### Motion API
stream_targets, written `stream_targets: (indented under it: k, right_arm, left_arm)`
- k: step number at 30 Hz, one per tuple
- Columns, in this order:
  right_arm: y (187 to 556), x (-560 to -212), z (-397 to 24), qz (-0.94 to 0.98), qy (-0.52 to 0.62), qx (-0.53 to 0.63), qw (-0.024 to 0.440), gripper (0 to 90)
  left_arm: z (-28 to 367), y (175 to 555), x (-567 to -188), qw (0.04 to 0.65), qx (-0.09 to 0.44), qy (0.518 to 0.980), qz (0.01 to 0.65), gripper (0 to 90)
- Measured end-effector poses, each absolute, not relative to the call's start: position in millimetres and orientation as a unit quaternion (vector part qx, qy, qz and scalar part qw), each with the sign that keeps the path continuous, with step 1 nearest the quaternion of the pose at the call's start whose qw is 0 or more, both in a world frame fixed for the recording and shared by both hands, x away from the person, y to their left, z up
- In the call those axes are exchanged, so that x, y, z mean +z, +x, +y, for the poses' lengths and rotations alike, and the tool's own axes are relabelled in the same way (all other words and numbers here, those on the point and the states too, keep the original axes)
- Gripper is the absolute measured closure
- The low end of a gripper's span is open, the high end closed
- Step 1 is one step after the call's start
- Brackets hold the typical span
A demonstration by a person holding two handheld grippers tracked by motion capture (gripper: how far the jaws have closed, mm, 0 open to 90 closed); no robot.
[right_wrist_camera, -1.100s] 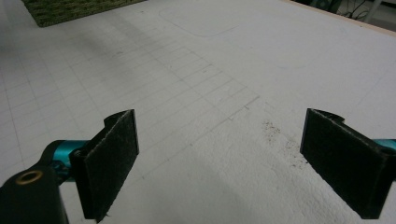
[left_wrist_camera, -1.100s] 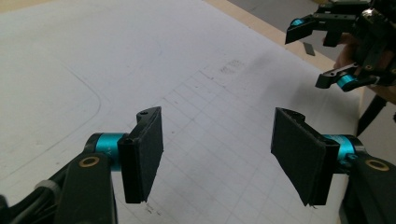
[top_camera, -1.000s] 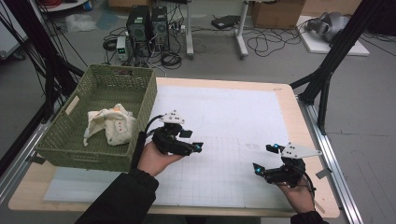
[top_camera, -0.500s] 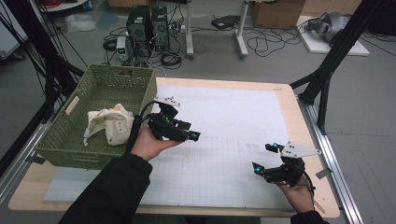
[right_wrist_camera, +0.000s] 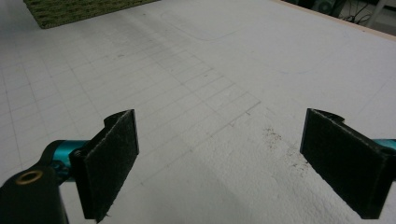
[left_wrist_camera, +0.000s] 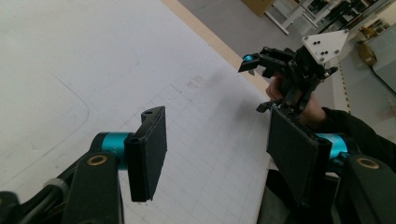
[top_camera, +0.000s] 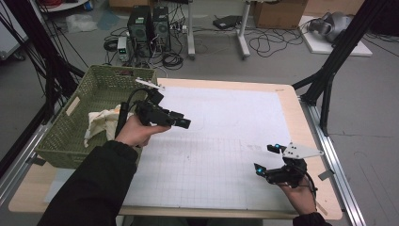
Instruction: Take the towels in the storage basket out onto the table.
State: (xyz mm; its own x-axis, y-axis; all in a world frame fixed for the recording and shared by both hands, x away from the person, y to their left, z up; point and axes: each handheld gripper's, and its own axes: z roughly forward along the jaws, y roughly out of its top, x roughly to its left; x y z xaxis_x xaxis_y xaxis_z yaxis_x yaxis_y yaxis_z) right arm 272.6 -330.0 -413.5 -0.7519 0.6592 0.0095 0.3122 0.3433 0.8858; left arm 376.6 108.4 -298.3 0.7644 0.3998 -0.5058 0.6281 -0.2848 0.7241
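My left gripper (top_camera: 182, 123) hangs above the white grid mat (top_camera: 221, 132), just right of the green basket (top_camera: 70, 122), and points toward the right. Its jaws have just been closing a little; they stand open with nothing between them, as the left gripper view (left_wrist_camera: 219, 149) confirms. A cream cloth (top_camera: 101, 123) lies crumpled in the basket. Near the mat's front right corner my right gripper (top_camera: 266, 157) rests low, open and empty (right_wrist_camera: 224, 158). It also appears far off in the left gripper view (left_wrist_camera: 254, 84). The basket's corner (right_wrist_camera: 84, 9) shows at the top of the right gripper view.
The wooden table's edge (top_camera: 291, 94) frames the mat. Black frame legs (top_camera: 329, 75) stand at the table's right and left sides. Computer towers (top_camera: 148, 23) and cables sit on the floor beyond the far edge.
My left gripper has risen and moved away from the person, toward the basket's far right corner. The right gripper has stayed put.
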Motion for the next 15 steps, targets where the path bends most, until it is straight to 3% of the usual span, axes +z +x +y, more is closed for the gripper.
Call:
stream_targets:
  k: [15]
  right_arm:
    - [273,-413,-331,0.798,0.304,0.488,0.178,10.6]
  left_arm:
    - [142,389,-285,0.506,-0.113,0.782,0.347,38.3]
